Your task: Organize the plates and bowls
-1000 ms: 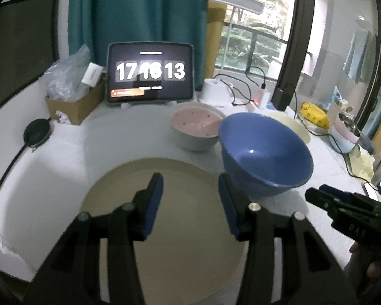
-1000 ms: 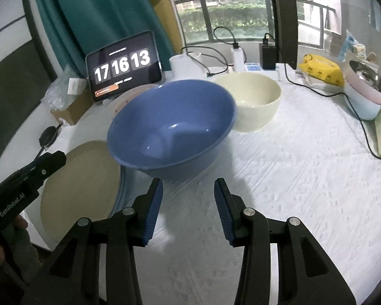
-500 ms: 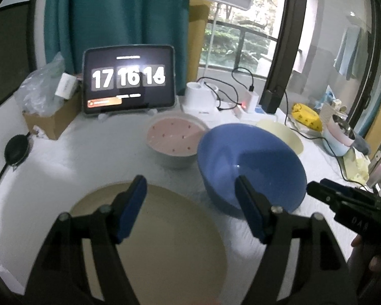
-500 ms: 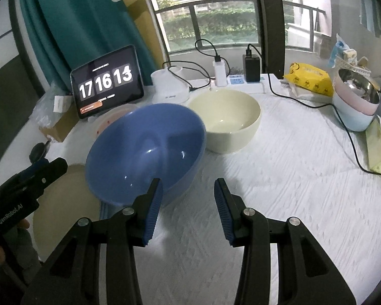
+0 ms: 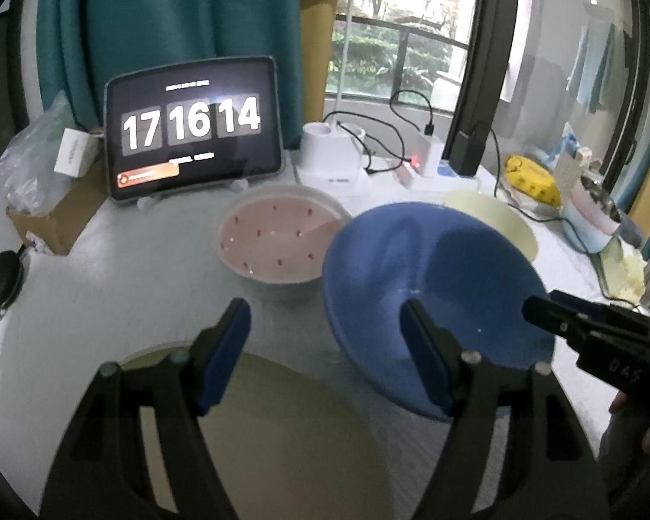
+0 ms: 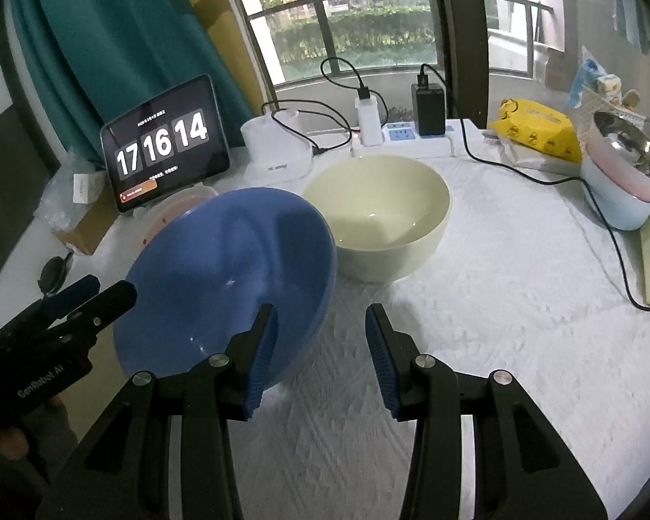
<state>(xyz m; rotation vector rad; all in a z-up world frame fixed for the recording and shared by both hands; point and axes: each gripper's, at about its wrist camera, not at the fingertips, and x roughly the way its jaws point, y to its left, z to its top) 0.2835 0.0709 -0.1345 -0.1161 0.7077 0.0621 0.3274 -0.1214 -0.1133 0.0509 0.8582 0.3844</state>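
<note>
we are backing left hand-held gripper [image 5: 325, 355] off plate [image 5: 281, 433], jaws just widened, empty; right hand-held gripper [image 6: 320, 346] released near blue bowl [image 6: 225, 277]; stacking bowls likely next.

Your left gripper [image 5: 325, 346] has just been opening its jaws, with nothing between them, and it has drawn back from over the beige plate [image 5: 290, 424]. The blue bowl [image 6: 234, 277] now tilts more toward the left, and the tablet clock [image 5: 193, 125] has ticked from 13 to 14.
</note>
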